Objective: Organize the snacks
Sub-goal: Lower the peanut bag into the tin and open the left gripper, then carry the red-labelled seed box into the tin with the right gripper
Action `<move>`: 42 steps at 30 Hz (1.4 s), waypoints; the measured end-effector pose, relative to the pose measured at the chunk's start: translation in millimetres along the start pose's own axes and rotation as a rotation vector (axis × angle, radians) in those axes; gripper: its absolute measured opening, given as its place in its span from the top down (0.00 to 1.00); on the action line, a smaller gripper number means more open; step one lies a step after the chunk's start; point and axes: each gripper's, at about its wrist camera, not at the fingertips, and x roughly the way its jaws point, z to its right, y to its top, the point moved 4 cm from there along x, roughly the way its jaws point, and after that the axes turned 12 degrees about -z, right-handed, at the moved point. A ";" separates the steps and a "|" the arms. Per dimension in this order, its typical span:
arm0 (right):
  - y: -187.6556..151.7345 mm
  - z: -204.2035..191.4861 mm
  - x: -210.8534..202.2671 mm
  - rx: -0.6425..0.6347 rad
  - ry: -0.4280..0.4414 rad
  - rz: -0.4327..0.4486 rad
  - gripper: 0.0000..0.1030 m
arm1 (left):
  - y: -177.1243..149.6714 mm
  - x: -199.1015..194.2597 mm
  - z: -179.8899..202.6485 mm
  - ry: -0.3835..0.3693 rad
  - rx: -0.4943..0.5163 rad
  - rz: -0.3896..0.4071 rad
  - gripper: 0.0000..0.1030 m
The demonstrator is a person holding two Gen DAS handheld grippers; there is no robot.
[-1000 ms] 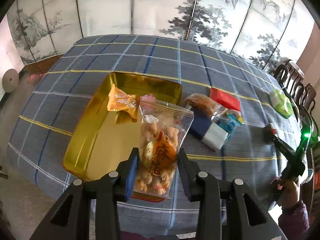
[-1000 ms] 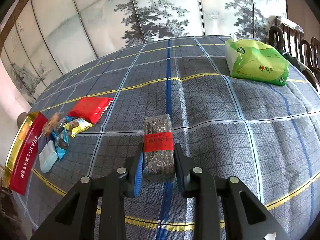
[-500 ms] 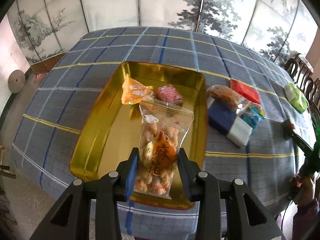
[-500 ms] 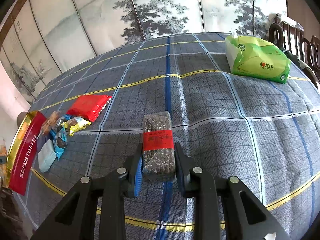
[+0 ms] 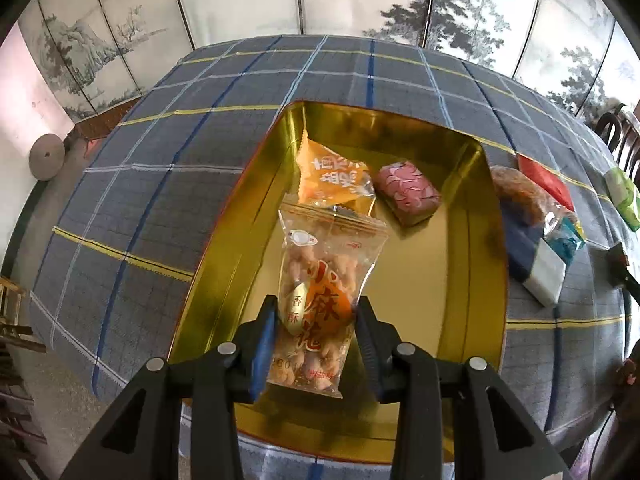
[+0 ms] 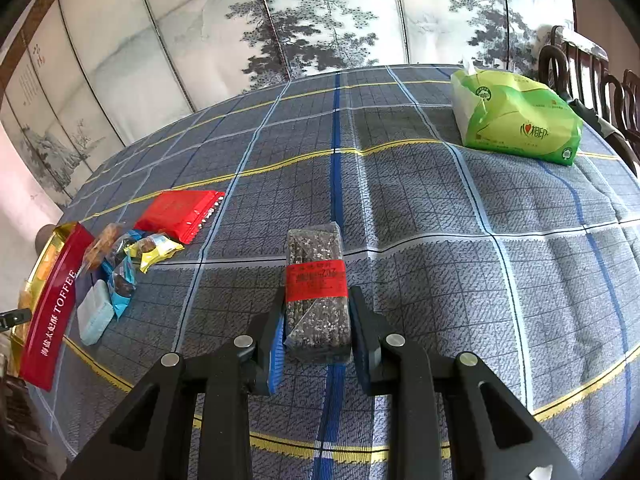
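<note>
While the left claw [image 5: 316,344] pinches a clear packet of small fried twists [image 5: 324,288] by its lower half, the left wrist view shows that packet hanging over the open gold tin [image 5: 486,272], its long axis running up the frame, away from the claw. The tin's floor lies directly behind and below it, so the coming release seems to turn on that one fact: the packet is already inside the tin's outline, near the lower centre. An orange sachet [image 5: 332,176] and a pink wrapped sweet [image 5: 408,192] lie in the tin's upper part; the packet's top edge overlaps the sachet in the picture, and whether they touch I cannot tell. Loose snacks [image 5: 532,236] sit on the table [image 5: 160,184] just right of the tin, partly cut by fisheye blur.

From the right wrist view, the right claw [image 6: 316,332] is pressed onto a dark seeded bar with a red band [image 6: 316,292], long axis also pointing up-frame. The tin, at the far left edge, is mostly cut off; the left claw is plainly nearer it.
</note>
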 end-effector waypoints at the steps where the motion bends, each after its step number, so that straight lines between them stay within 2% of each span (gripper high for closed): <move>1: 0.0 0.1 0.0 0.000 0.000 0.000 0.75 | 1.5 1.9 -0.7 0.001 -0.001 -0.003 0.63; 13: -0.1 0.4 0.0 0.000 -0.001 0.000 0.75 | 17.9 13.4 -4.5 0.050 0.004 0.018 0.63; 20: -0.1 0.4 0.1 0.000 -0.002 0.000 0.75 | 18.0 13.8 -6.5 0.120 0.019 0.038 0.60; 22: 0.0 0.3 0.0 0.001 -0.001 0.001 0.75 | 14.0 7.6 -3.5 0.129 0.023 0.053 0.60; 26: 0.0 0.3 0.0 0.000 -0.002 0.001 0.75 | 0.9 -13.1 5.5 0.163 0.025 0.106 0.50; 28: -0.8 -0.8 0.0 -0.008 -0.005 0.000 0.75 | -8.5 -24.4 12.3 0.170 0.030 0.130 0.49; 32: -4.5 -6.9 -0.4 -0.032 -0.016 -0.007 0.75 | -26.0 -45.4 24.4 0.173 0.038 0.168 0.48; 39: -15.9 -6.8 -7.7 0.005 0.022 -0.025 0.76 | -50.4 -76.6 43.7 0.200 0.064 0.228 0.45; 42: -21.8 -10.0 -12.8 0.012 0.044 -0.035 0.76 | -56.9 -84.4 46.1 0.187 0.060 0.244 0.45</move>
